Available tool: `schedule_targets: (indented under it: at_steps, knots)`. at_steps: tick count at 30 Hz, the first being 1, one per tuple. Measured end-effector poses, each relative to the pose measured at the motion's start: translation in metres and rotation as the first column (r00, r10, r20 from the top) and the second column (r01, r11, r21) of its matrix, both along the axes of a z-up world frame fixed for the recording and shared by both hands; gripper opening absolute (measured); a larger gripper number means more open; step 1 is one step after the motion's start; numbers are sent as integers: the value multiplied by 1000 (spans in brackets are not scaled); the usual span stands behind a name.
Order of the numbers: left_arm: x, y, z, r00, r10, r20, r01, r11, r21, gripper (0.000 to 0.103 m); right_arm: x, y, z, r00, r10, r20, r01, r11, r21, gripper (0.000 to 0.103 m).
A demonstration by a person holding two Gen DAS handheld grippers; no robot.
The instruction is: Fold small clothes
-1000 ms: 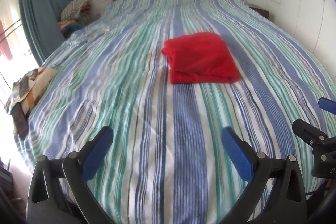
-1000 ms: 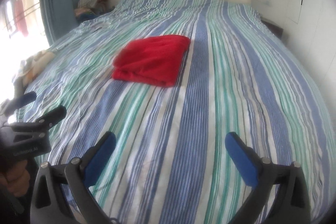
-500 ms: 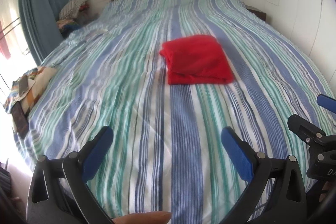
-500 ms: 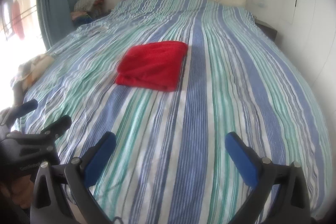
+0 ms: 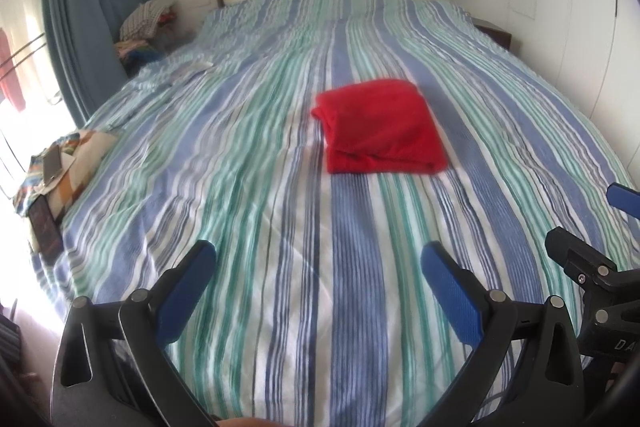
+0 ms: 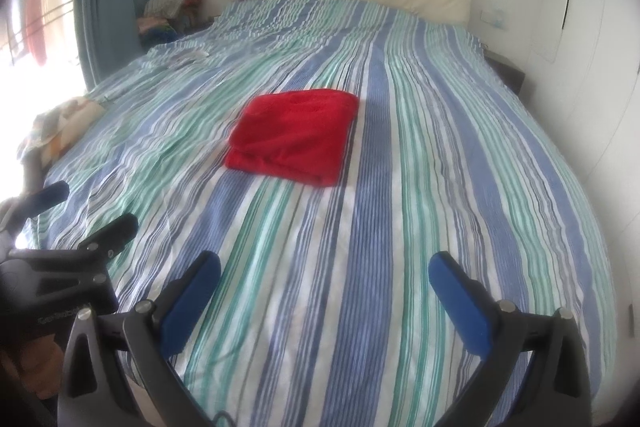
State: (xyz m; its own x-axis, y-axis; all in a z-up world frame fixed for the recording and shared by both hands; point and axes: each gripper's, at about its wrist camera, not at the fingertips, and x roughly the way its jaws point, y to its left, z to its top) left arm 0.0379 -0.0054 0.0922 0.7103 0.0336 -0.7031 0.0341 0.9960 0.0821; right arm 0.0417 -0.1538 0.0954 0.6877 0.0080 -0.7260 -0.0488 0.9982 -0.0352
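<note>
Folded red garment (image 5: 380,129) ahead of both grippers, on the striped bedspread (image 5: 280,227).
Left gripper (image 5: 316,283) and right gripper (image 6: 324,291) empty, jaws apart; lettering unreadable.

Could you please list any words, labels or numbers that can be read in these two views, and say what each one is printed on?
"DA": pale letters on the black body of the right claw, cut off at the edge of the left wrist view.
Pale lettering on the black body of the left claw, in the right wrist view: too blurred to read.
Nothing legible on the red folded garment or the striped bedcover.
</note>
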Motion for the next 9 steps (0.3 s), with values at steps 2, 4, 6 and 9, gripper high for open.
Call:
schedule_targets:
  at_steps: [2, 4, 6, 9]
  knots:
    - [-1, 1, 2, 1000, 3, 6, -3, 1000, -7, 103, 0, 0, 0, 1000, -2, 0, 2, 1000, -2, 102]
    - [-2, 2, 3, 1000, 11, 13, -11, 1000, -14, 102, -1, -2, -2, 1000, -5, -3, 5, 1000, -1, 102]
    - [-3, 1, 4, 1000, 12, 19, -12, 1000, -17, 102, -1, -3, -4, 1000, -4, -7, 4, 1000, 1, 102]
    - [-4, -1, 4, 1000, 12, 26, -12, 1000, -6, 102, -1, -2, -5, 1000, -2, -12, 2, 1000, 8, 102]
